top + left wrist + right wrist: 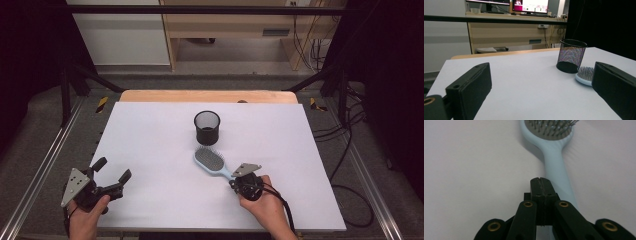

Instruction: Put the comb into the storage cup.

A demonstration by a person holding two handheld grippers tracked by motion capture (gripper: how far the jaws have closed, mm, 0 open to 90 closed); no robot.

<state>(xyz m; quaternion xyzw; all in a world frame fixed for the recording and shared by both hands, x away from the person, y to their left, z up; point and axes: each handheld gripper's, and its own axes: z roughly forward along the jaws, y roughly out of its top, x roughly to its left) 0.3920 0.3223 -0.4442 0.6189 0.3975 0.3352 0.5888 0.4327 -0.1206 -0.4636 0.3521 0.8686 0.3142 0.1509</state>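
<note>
Left gripper (114, 175) at table's (150, 130) near-left corner, jaws wide apart, holding nothing. Black mesh pen cup (207, 126) upright at table centre. Light-blue hairbrush (214, 163) lies bristles-up just before cup, handle toward right gripper (541, 181). Right gripper's jaws pressed together above handle; contact with handle unclear.

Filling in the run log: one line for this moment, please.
right gripper: shut, over hairbrush handle, grasp unclear | left gripper: open, idle | mesh cup: upright beyond brush
</note>
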